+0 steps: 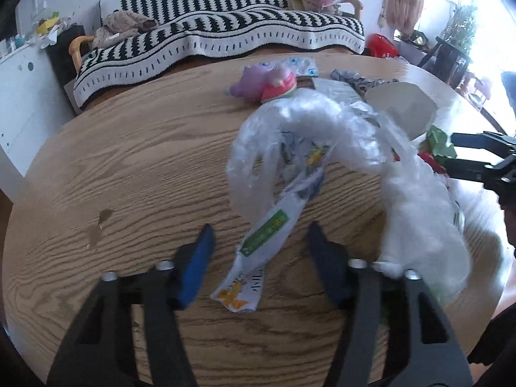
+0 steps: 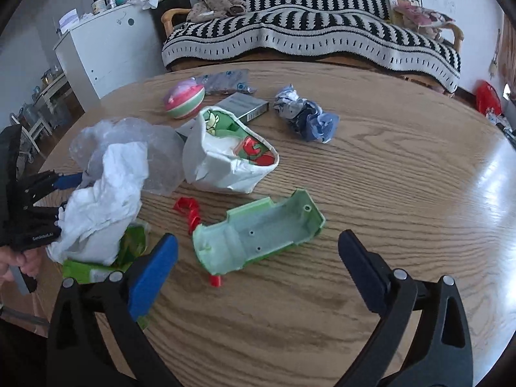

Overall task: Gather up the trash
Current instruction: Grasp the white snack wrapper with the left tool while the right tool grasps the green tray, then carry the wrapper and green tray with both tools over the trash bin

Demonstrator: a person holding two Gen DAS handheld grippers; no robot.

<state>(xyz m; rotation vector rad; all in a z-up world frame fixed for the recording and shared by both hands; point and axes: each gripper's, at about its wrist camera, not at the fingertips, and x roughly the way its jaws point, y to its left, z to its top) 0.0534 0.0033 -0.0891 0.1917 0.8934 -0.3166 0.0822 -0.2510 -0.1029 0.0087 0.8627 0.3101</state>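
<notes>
In the left wrist view, the left gripper (image 1: 259,259) hangs low over the round wooden table (image 1: 129,167). Its jaws stand apart, 1 on each side of a printed plastic wrapper (image 1: 274,225), and the pads do not press on it yet. Behind the wrapper lies a clear plastic bag (image 1: 309,129), and a white crumpled bag (image 1: 425,219) is at the right.

In the right wrist view, the right gripper (image 2: 258,261) is wide open and holds nothing. Between its fingers lies a green plastic toy shell (image 2: 261,229), with red ribbon (image 2: 190,209) just beside it. Further back I see a white paper bag (image 2: 225,161), a crumpled blue paper (image 2: 306,116), a small box (image 2: 248,106) and a pink ball (image 2: 185,100).

I judge the task is near its beginning: almost all trash is still spread on the table, and nothing is lifted.
</notes>
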